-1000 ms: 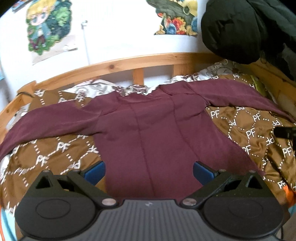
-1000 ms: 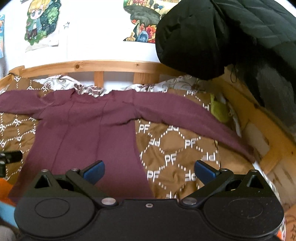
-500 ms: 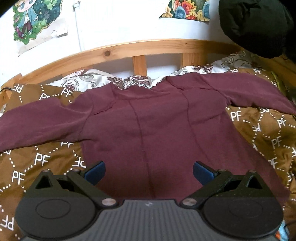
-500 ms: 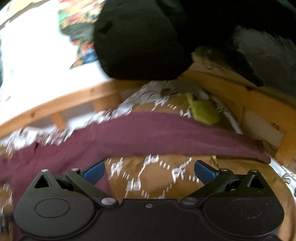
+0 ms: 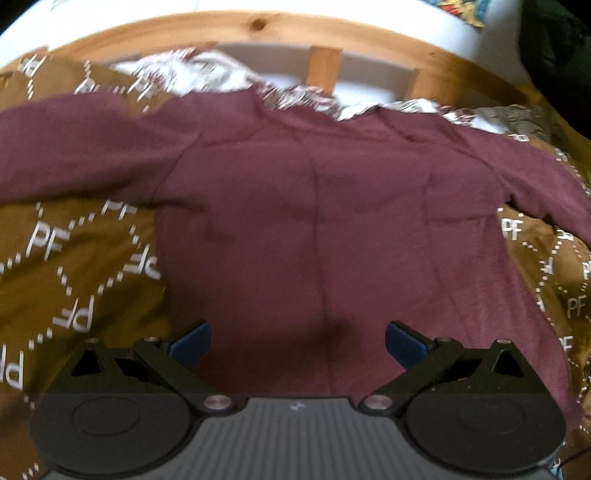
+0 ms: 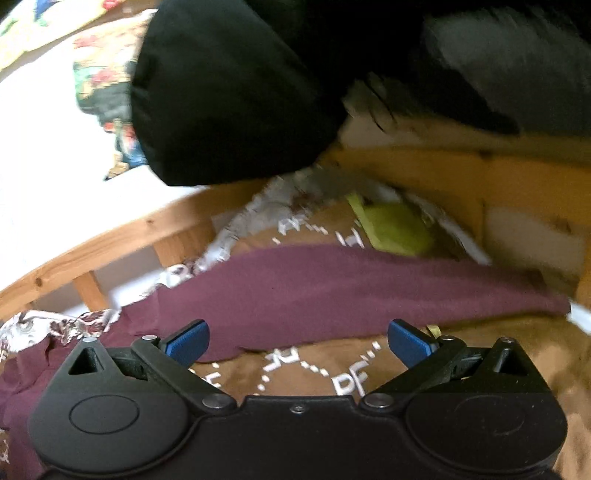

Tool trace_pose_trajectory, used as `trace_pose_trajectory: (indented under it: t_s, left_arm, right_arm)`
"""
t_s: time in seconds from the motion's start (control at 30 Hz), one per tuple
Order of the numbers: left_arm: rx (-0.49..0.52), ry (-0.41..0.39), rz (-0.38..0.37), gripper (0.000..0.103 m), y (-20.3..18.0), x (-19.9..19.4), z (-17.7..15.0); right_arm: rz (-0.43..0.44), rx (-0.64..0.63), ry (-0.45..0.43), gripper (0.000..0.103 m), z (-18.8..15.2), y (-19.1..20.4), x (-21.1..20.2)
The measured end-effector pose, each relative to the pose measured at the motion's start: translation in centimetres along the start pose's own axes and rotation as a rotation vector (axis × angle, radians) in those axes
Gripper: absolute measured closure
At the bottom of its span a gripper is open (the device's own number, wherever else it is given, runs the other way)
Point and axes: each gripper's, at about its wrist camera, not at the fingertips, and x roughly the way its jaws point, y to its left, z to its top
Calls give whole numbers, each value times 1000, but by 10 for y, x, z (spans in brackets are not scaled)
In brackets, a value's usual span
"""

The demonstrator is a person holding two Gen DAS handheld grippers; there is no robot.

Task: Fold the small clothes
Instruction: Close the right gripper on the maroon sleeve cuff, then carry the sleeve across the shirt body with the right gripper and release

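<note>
Both of my grippers have pushed in closer to the maroon long-sleeved top (image 5: 314, 221) than a second ago. It lies spread flat on the brown PF-patterned blanket (image 5: 74, 251), collar toward the wooden bed rail (image 5: 258, 33). My left gripper (image 5: 297, 338) hangs over the lower middle of the top's body, its blue-padded fingers (image 5: 192, 338) spread wide and holding nothing. My right gripper (image 6: 297, 341) is at the top's right sleeve (image 6: 369, 291), which stretches away from the body across the blanket; its fingers are wide apart too, empty. A black padded jacket (image 6: 229, 92) hangs above the rail, and a yellow-green object (image 6: 399, 232), blurred, sits just beyond the sleeve.
</note>
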Motion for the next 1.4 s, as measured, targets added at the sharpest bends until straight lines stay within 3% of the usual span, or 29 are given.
trace_pose_trajectory:
  t_s: [0.1, 0.23, 0.4, 0.57, 0.63, 0.77, 0.87, 0.97, 1.0, 1.03, 1.23, 1.4]
  left_arm:
    - [4, 24, 14, 0, 2, 6, -6]
    - [23, 45, 11, 0, 0, 9, -11]
    - [44, 39, 19, 0, -2, 10, -15]
    - [55, 35, 24, 0, -4, 14, -16]
    - [54, 29, 22, 0, -5, 15, -16]
    - [48, 16, 21, 0, -5, 14, -16]
    - [43, 6, 30, 0, -5, 12, -15]
    - [30, -3, 34, 0, -4, 9, -13]
    - [20, -13, 45, 0, -3, 7, -13]
    - [16, -19, 48, 0, -3, 5, -12]
    - [-11, -60, 76, 1, 4, -11, -4]
    - [-41, -107, 85, 0, 14, -27, 4]
  right_arm:
    - [-33, 85, 23, 0, -1, -18, 4]
    - [-153, 171, 6, 0, 0, -44, 5]
    - [-214, 282, -33, 2, 0, -83, 3]
    - [-340, 407, -86, 14, 5, -126, 2]
    - [-382, 424, -89, 23, 6, -139, 6]
    - [-460, 447, -77, 31, 7, -167, 19]
    - [-469, 479, -48, 48, 2, -176, 28]
    - [-460, 468, -53, 71, 2, -173, 30]
    - [-461, 452, -68, 88, 3, -169, 27]
    - [-463, 437, -79, 95, 4, -166, 24]
    - [-432, 253, -164, 96, 16, -122, 3]
    - [-313, 36, -234, 96, 30, -51, -13]
